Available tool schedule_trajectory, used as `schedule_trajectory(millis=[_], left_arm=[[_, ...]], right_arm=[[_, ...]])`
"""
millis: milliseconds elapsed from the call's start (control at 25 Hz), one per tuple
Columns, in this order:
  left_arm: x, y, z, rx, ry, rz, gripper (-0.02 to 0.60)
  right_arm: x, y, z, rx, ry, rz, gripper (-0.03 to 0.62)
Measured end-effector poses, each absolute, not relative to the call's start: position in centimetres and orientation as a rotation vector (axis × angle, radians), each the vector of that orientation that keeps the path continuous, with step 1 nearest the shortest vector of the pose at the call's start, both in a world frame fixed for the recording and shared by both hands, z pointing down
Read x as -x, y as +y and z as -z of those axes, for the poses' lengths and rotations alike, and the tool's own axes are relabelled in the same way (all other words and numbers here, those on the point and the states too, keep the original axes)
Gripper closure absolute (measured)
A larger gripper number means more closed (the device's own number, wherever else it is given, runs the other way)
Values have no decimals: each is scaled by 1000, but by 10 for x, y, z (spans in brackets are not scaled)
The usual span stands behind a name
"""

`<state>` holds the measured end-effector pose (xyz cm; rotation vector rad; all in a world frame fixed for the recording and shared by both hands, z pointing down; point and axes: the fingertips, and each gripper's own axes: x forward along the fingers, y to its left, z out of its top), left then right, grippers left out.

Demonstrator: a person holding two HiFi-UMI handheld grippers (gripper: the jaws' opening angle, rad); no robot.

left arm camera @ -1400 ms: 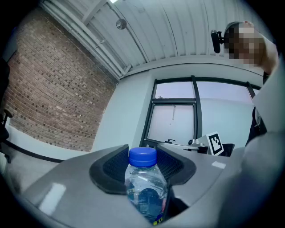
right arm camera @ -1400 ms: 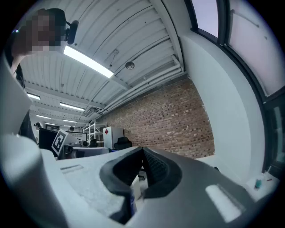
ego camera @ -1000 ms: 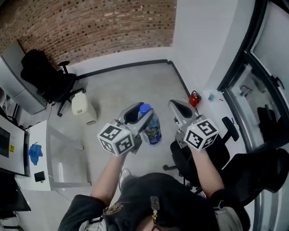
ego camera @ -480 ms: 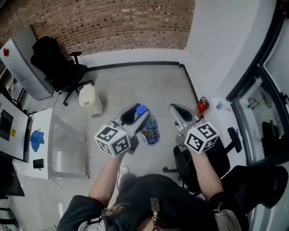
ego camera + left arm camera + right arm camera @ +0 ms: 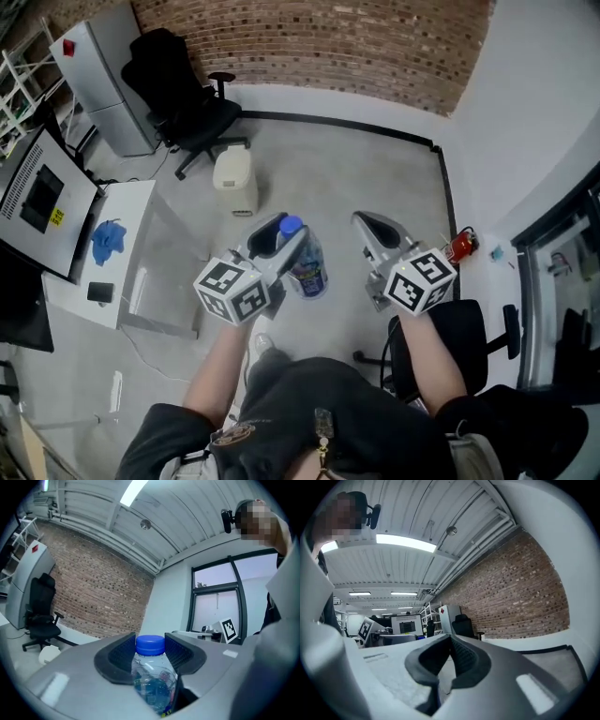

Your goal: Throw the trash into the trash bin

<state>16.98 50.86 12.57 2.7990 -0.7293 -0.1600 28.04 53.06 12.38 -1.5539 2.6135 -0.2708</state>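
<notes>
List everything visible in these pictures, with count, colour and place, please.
bottle: one, clear with blue cap, in the left gripper
bin: one, cream, on the floor
chairs: two, black, one near the bin, one at lower right
extinguisher: one, red, by the right wall
cabinet: one, grey, upper left
table: one, white, left
cloth: one, blue, on the table
monitor: one, dark, left edge
left gripper: one, grey, shut on the bottle
right gripper: one, grey, shut, empty

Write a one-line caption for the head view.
Left gripper holds a blue-capped bottle, cream trash bin ahead on the floor; right gripper shut and empty.
</notes>
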Motion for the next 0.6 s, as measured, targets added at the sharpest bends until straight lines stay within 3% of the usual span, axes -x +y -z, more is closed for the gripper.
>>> schedule_trajectory(millis=[600], left_arm=[[1, 398, -144, -2707, -959, 167, 383]], right_arm=[[-119, 407, -130, 1371, 2793, 251, 591]])
